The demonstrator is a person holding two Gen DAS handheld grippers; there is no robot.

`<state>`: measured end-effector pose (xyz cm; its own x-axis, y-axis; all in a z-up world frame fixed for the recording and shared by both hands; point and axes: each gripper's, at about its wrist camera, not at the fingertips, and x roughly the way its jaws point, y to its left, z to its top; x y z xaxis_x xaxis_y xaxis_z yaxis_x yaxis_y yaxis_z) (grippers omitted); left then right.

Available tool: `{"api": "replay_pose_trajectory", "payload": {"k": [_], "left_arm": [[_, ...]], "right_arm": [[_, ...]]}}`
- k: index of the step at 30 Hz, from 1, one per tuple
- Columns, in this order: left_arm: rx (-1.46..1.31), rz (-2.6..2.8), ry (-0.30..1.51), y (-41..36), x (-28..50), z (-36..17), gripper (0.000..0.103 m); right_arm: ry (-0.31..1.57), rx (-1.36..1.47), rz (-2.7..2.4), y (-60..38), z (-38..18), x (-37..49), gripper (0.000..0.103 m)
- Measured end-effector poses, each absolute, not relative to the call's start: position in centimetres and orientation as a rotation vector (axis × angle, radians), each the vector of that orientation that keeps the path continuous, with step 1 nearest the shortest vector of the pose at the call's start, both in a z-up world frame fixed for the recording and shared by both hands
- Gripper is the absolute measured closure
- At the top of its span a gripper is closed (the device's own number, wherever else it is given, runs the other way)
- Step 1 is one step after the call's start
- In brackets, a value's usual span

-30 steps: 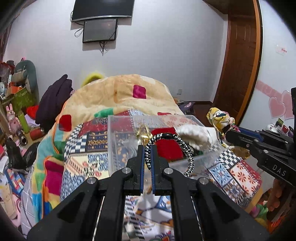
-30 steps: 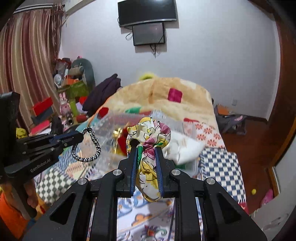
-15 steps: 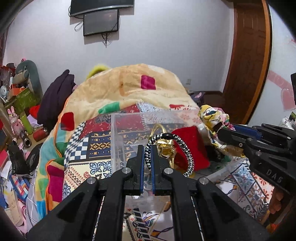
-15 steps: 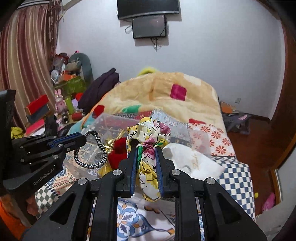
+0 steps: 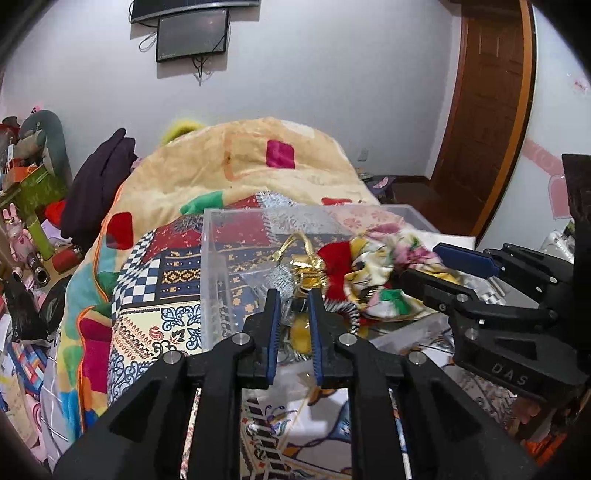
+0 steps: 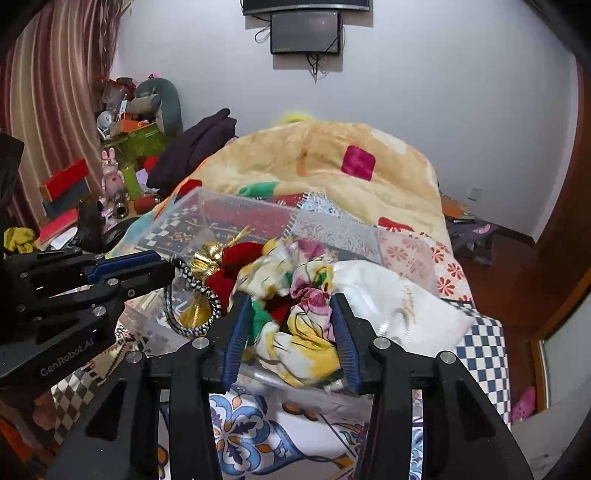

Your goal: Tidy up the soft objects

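My wide-open right gripper [image 6: 290,332] straddles the limp floral fabric scrunchie [image 6: 295,325] (light, squashy; pinch its bunched middle), gripping nothing.

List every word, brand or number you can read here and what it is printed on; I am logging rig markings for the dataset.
"DAS": on the body of the right gripper, seen from the left wrist view.
"GenRobot.AI": on the body of the left gripper, seen from the right wrist view.
Small red mark on the wall beside the door: too small to read.
Wall screen: blank, no text.
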<state>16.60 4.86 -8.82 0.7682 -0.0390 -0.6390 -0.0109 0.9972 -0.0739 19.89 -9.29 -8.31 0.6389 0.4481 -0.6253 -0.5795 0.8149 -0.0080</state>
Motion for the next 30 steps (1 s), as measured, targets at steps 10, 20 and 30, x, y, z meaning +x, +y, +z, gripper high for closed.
{"api": "replay_pose_trajectory", "payload": {"k": [10, 20, 30], "left_arm": [[-0.096, -0.076, 0.543, 3.4, 10.8, -2.6, 0.078], [-0.098, -0.085, 0.345, 1.8, 5.2, 1.4, 0.040], [-0.091, -0.054, 0.287, 1.4, 3.4, 1.4, 0.018]], "right_arm": [[0.528, -0.093, 0.577, -14.0, -3.0, 16.4, 0.052], [0.365, -0.026, 0.587, -17.2, 1.1, 11.2, 0.034], [0.284, -0.017, 0.586, -17.2, 1.5, 9.5, 0.006]]}}
